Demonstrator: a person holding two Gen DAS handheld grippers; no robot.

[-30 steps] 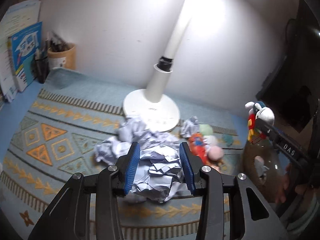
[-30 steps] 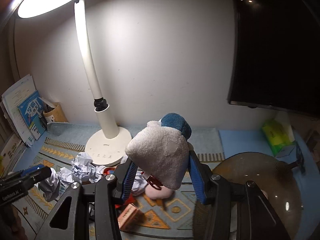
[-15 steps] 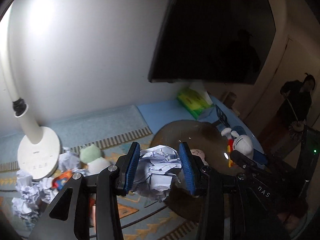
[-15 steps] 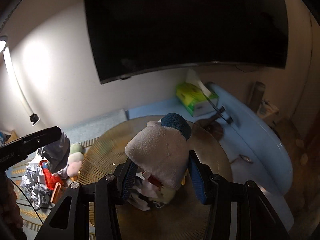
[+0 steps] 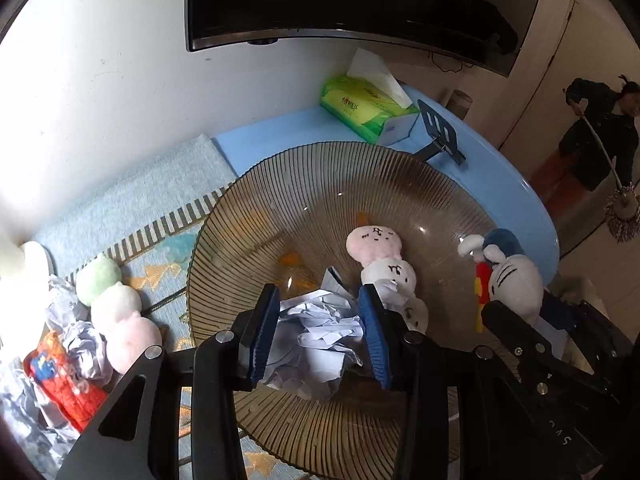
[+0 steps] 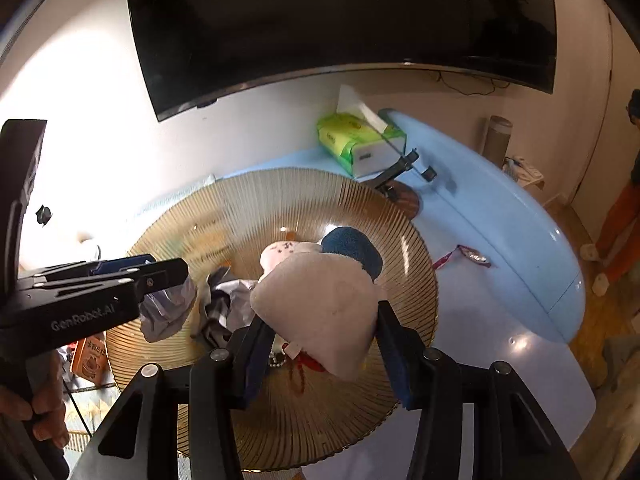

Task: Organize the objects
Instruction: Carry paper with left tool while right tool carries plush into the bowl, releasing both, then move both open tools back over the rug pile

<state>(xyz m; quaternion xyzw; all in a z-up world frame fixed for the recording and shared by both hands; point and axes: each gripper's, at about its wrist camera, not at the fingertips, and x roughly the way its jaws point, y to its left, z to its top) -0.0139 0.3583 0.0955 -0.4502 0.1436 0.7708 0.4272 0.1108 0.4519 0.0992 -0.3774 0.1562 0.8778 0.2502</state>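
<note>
Left gripper (image 5: pixel 318 334) clamps one paper ball (image 5: pixel 316 340); right gripper (image 6: pixel 318 344) clamps one plush (image 6: pixel 320 304); one plate (image 5: pixel 256 216).

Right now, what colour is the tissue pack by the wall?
The tissue pack is bright green; clearest in the left wrist view.

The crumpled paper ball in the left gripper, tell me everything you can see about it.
The crumpled paper ball is white paper, creased into many sharp folds, with a faint bluish cast. The left gripper is shut on it, its blue pads pressing both sides. It hangs over the near part of the ribbed amber glass plate, beside a pink and white plush lying on the plate. Whether its underside touches the plate cannot be told.
</note>
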